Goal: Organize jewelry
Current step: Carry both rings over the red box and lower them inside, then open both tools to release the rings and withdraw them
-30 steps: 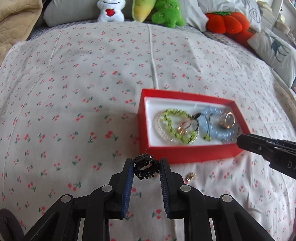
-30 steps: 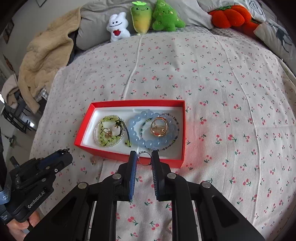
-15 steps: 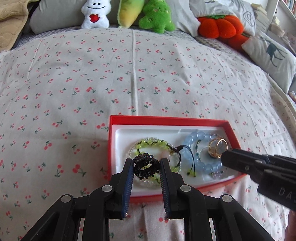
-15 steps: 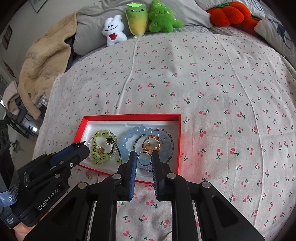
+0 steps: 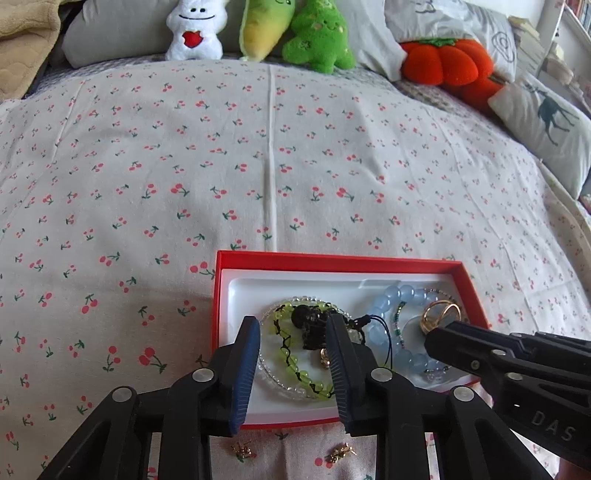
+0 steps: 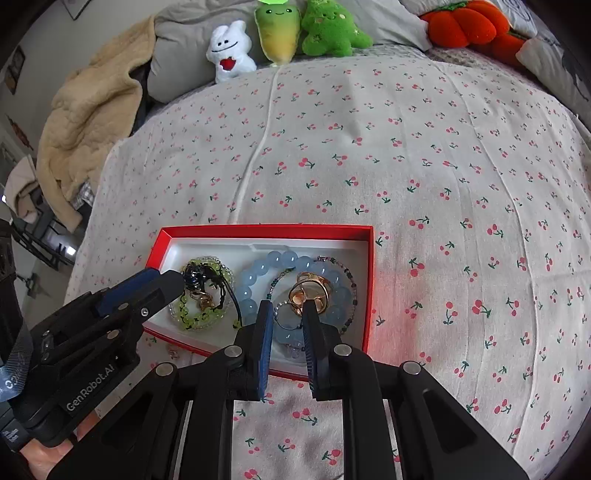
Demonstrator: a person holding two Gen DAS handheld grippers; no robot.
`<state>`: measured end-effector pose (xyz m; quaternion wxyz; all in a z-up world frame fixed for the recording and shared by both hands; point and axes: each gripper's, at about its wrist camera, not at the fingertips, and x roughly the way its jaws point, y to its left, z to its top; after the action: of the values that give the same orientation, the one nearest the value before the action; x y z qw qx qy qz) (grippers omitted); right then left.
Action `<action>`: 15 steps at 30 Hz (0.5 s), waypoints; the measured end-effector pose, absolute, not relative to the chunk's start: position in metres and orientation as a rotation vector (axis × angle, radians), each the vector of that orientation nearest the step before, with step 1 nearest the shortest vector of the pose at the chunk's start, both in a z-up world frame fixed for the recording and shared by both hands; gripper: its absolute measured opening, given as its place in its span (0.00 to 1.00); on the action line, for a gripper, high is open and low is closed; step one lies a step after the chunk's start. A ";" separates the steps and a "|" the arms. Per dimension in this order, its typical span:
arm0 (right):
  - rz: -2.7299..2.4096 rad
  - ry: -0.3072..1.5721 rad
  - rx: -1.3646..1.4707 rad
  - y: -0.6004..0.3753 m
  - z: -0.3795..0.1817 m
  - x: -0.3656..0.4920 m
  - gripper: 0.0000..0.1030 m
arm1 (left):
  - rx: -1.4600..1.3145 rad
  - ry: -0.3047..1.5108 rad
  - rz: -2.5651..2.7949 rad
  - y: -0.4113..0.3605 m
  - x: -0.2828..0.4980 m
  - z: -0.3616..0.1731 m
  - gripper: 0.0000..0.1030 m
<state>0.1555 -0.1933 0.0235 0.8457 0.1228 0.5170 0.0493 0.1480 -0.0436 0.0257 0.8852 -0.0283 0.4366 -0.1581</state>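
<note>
A red box with a white liner lies on the cherry-print bedsheet. It holds a green bead bracelet, a pale blue bead bracelet and gold rings. My left gripper hangs over the box's left half with its jaws opening. A black beaded band lies between them on the green bracelet, and the pads no longer press it. Over the blue bracelet, my right gripper is shut on a thin silvery hoop.
Two small gold earrings lie on the sheet just in front of the box. Plush toys and an orange pumpkin cushion line the far edge. A beige blanket is heaped at the far left.
Both grippers moved forward from in front of the box to over it. The left jaws widened and let the black band drop onto the green bracelet. The right gripper kept its hold on the hoop.
</note>
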 end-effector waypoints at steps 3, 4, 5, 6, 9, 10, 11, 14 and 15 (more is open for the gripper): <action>0.104 1.090 0.259 -0.193 0.024 0.156 0.17 | -0.059 0.900 -0.330 -0.041 0.145 0.030 0.34; 0.104 1.089 0.259 -0.193 0.024 0.156 0.17 | -0.056 0.899 -0.329 -0.041 0.143 0.031 0.34; 0.106 1.088 0.259 -0.193 0.024 0.156 0.18 | -0.052 0.898 -0.328 -0.040 0.143 0.031 0.35; 0.108 1.084 0.261 -0.193 0.024 0.156 0.18 | -0.050 0.896 -0.327 -0.039 0.142 0.032 0.36; 0.118 1.090 0.268 -0.192 0.024 0.156 0.18 | -0.047 0.891 -0.323 -0.036 0.138 0.033 0.41; 0.118 1.092 0.267 -0.193 0.025 0.156 0.19 | -0.046 0.890 -0.322 -0.035 0.137 0.034 0.41; 0.114 1.094 0.264 -0.193 0.025 0.156 0.21 | -0.045 0.890 -0.321 -0.034 0.136 0.034 0.42; 0.110 1.090 0.270 -0.195 0.028 0.153 0.27 | -0.042 0.886 -0.322 -0.032 0.134 0.036 0.46; 0.111 1.086 0.273 -0.196 0.030 0.152 0.28 | -0.041 0.884 -0.321 -0.031 0.133 0.036 0.48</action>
<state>0.1517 -0.1956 0.0298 0.8457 0.1296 0.5149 0.0525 0.1331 -0.0308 0.0361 0.8914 -0.0199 0.4256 -0.1545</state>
